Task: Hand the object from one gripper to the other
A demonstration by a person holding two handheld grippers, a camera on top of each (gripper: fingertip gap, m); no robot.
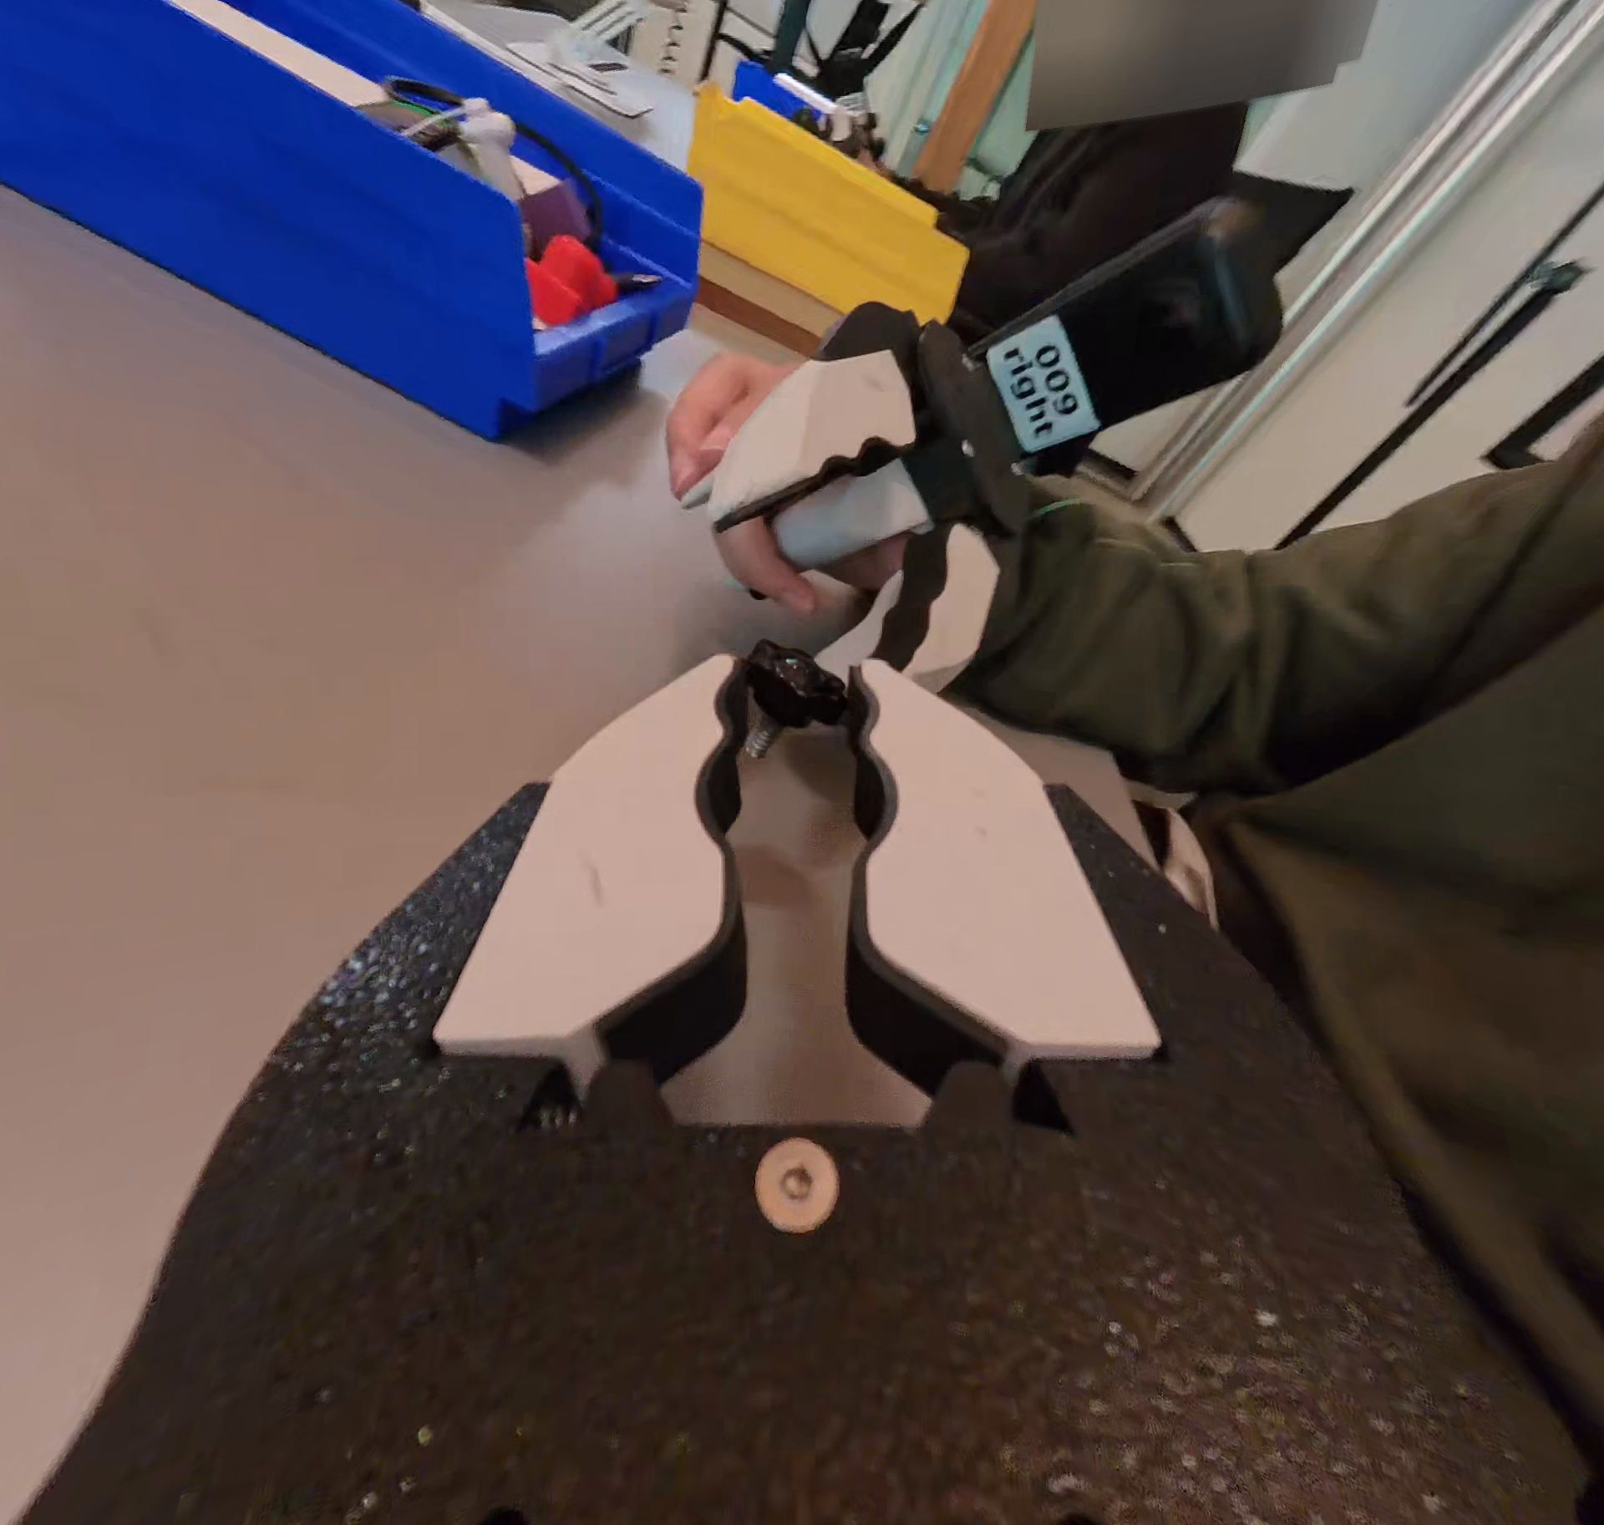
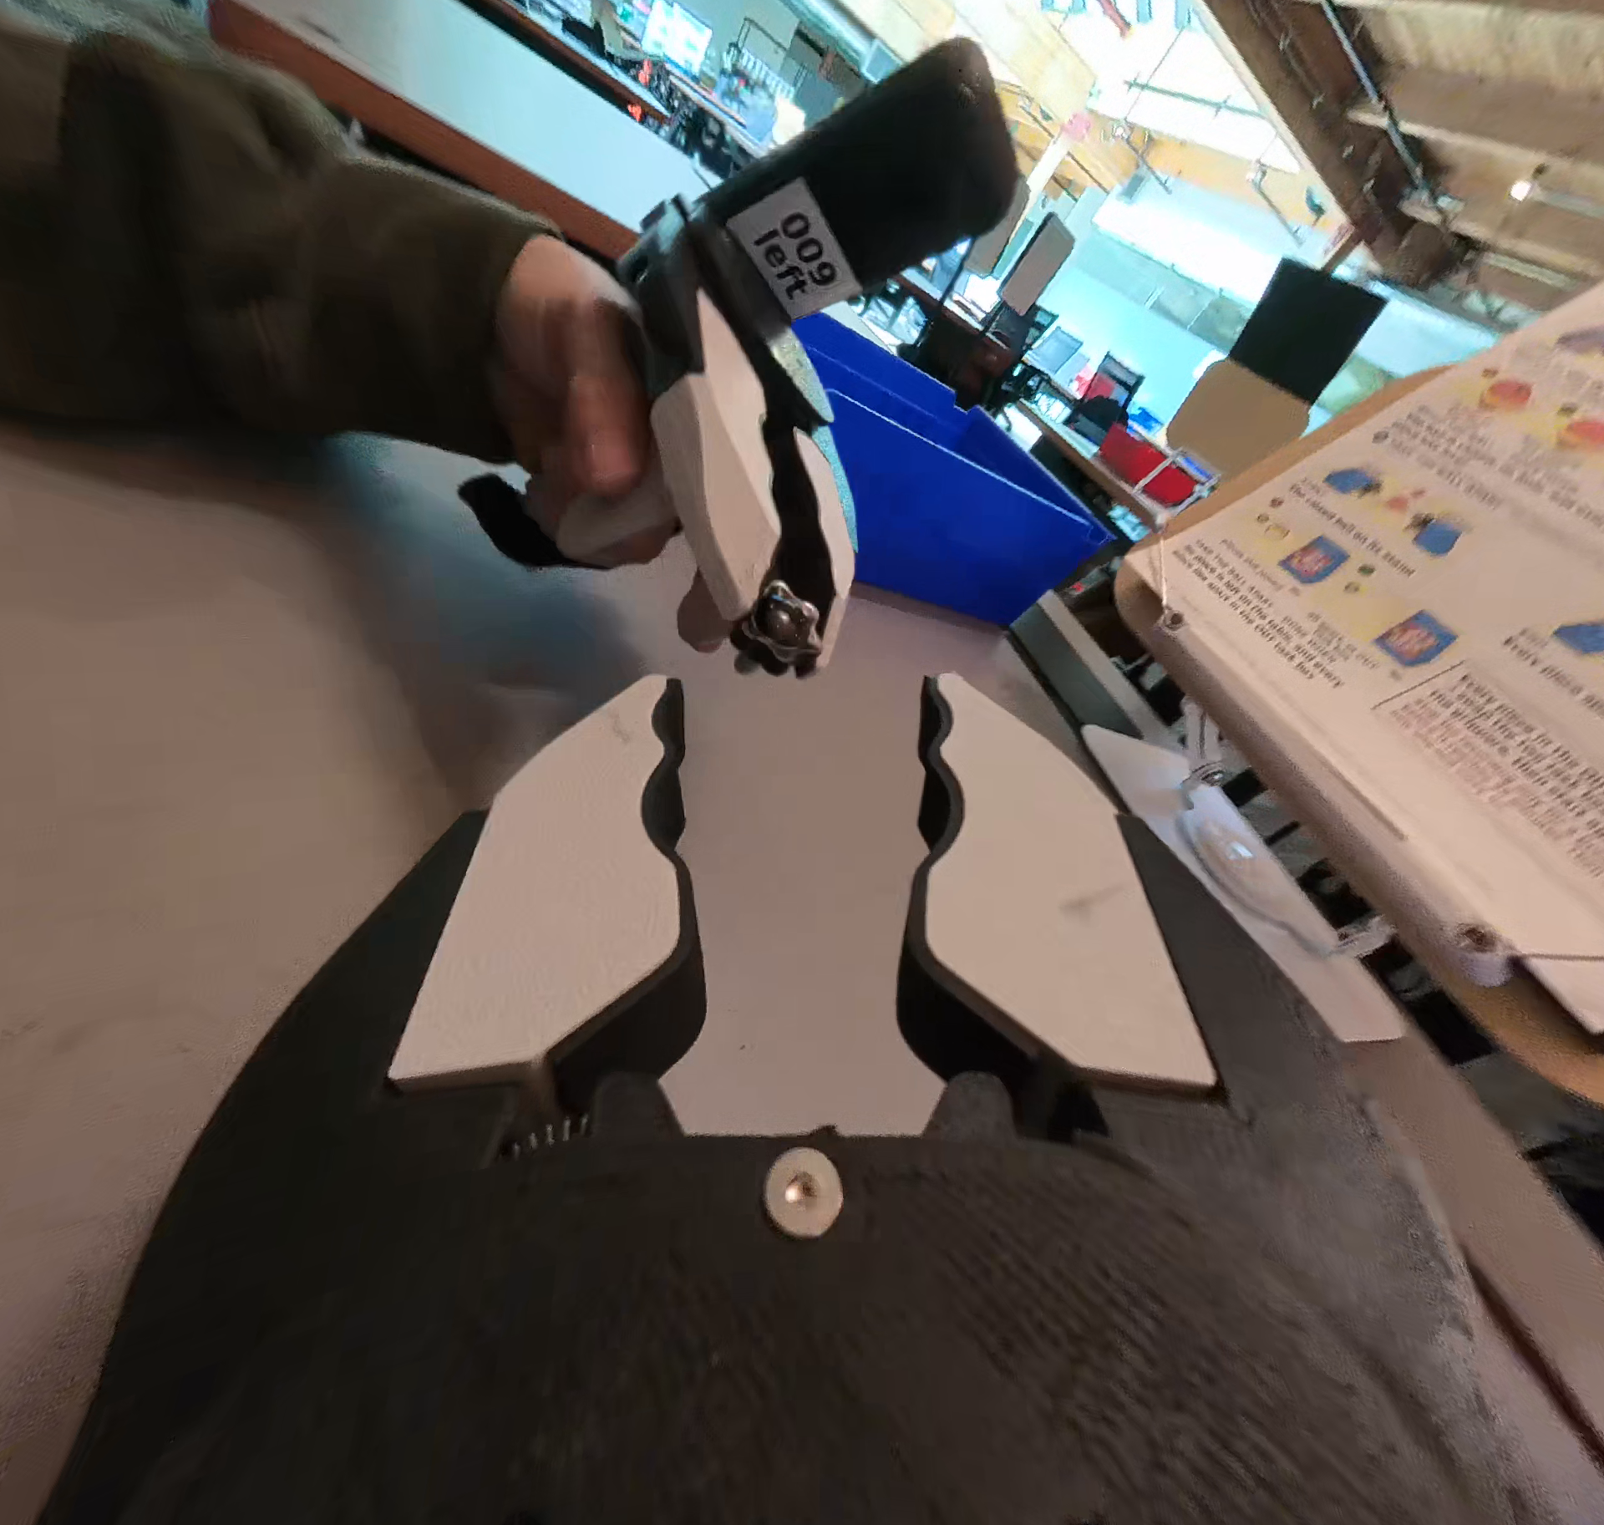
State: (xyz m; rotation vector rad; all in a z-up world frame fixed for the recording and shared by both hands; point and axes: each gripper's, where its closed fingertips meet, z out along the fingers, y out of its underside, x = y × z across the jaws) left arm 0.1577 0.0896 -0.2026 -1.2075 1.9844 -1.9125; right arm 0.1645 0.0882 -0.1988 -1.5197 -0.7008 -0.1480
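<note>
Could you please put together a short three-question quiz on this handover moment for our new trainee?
1. True or false: the left gripper is shut on the black knob.
2. The right gripper is: A) shut on the knob, B) open and empty, C) out of view.
3. Fill in: the knob's threaded stud points back toward the ____ gripper's base.

Key: 1 true. 2 B: its fingers stand apart with nothing between them, close to the knob but not around it. 3 left.
</note>
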